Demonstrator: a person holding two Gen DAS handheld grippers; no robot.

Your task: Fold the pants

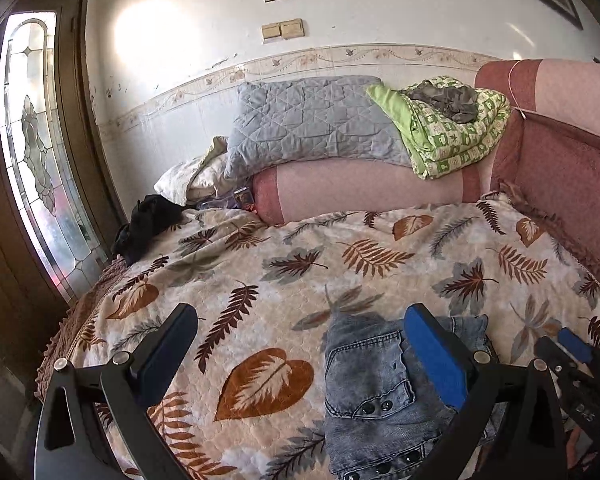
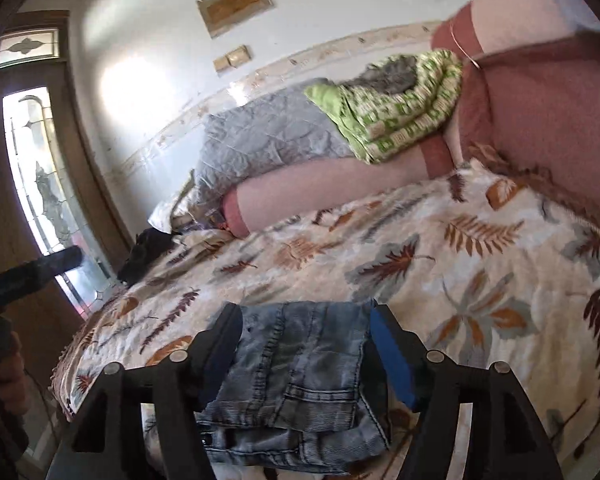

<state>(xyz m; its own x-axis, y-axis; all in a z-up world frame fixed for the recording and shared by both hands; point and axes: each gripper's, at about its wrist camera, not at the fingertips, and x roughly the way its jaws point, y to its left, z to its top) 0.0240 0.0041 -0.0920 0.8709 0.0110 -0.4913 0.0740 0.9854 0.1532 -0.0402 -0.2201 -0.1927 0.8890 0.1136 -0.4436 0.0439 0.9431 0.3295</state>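
Near the bed's front edge, folded jeans (image 2: 300, 376) lie on the leaf-print bedspread (image 1: 340, 248), my right tongs (image 2: 304, 344) apparently straddling them wide, left tongs (image 1: 300, 344) open and empty for smoothing

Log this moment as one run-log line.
jeans: folded on bedspread | left gripper: open, beside jeans | right gripper: open, straddling jeans

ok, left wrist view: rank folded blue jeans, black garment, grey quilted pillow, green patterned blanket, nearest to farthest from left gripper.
From the left gripper:
1. Folded blue jeans, under its right finger.
2. Black garment, bed's far-left edge.
3. Grey quilted pillow and green patterned blanket, both by the wall; too close to call.
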